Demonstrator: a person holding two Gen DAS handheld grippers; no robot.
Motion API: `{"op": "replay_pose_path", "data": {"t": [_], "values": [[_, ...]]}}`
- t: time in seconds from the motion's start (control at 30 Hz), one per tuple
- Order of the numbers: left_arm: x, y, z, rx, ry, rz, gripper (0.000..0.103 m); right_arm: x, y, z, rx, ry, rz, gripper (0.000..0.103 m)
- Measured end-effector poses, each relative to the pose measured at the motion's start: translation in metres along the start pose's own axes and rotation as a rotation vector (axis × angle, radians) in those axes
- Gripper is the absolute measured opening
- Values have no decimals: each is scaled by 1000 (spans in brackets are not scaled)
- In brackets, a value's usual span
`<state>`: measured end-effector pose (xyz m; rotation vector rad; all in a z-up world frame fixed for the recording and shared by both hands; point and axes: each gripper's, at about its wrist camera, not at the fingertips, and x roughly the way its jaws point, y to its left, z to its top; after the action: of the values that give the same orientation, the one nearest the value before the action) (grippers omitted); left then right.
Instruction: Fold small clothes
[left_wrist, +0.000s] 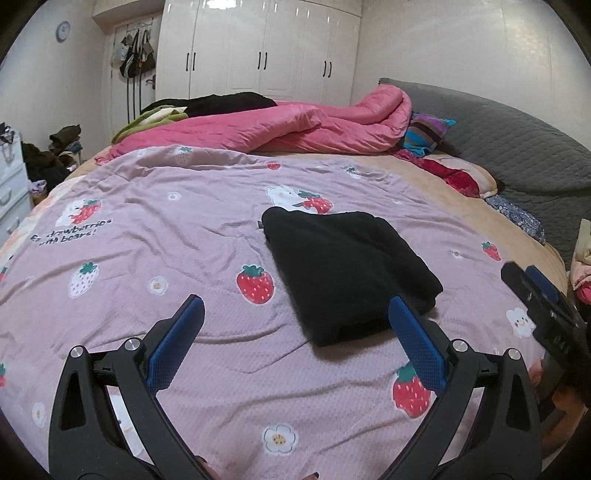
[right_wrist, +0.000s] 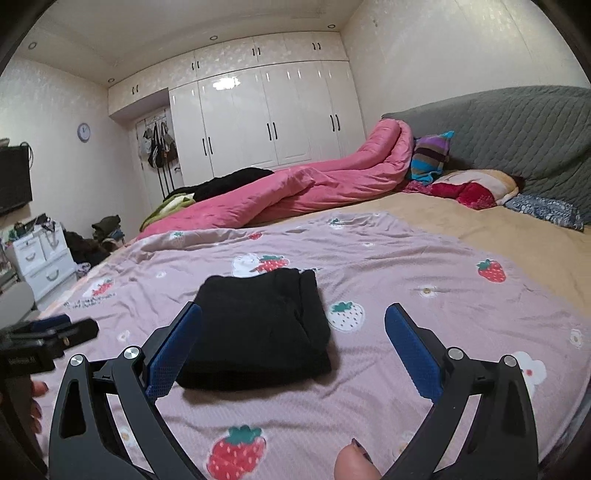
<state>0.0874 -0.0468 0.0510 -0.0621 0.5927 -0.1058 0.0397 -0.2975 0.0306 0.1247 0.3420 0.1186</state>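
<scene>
Left wrist view
Left gripper (left_wrist: 295, 310): we find its jaws spread wide and empty, raised above the bed.
Black garment (left_wrist: 347, 277): we record a folded bundle lying on the strawberry sheet (left_wrist: 166, 236), just ahead of the right-hand blue pad (left_wrist: 417, 343), apart from it as far as we can tell.
Right gripper (left_wrist: 535, 291): seen at the frame's right border, off the garment; we cannot tell its opening here.
Open room: we note bare sheet left of the garment and between the fingers; the pink quilt (left_wrist: 295, 129) bounds the far side, well apart.

Right wrist view
Right gripper (right_wrist: 293, 317): we find it wide apart, holding nothing.
Black garment (right_wrist: 258, 328): its near edge sits between the fingers, nearer the left blue pad (right_wrist: 173, 350); contact uncertain.
Left gripper (right_wrist: 70, 325): at the left border, blurred, clear of the garment.
Open room: sheet (right_wrist: 424, 266) lies free to the right; the tan bedcover (right_wrist: 517, 236) and grey headboard (right_wrist: 517, 129) lie beyond.
</scene>
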Motion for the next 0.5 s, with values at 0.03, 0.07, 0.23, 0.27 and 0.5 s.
{"op": "replay_pose_path", "data": {"t": [0.03, 0.07, 0.23, 0.27, 0.5], "values": [[-2, 0, -1, 1, -4, 0, 94, -2, 1, -3, -4, 2, -3, 99], [-4, 0, -3, 0, -5, 1, 94, -4, 2, -6, -8, 6, -1, 99], [-9, 0, -16, 0, 1, -1, 94, -11, 9, -22, -27, 43, 4, 99], [-9, 0, -18, -1, 3, 0, 94, -13, 10, -25, -32, 46, 3, 99], [-11, 1, -38, -5, 30, -6, 94, -23, 15, -43, -50, 76, 3, 99]]}}
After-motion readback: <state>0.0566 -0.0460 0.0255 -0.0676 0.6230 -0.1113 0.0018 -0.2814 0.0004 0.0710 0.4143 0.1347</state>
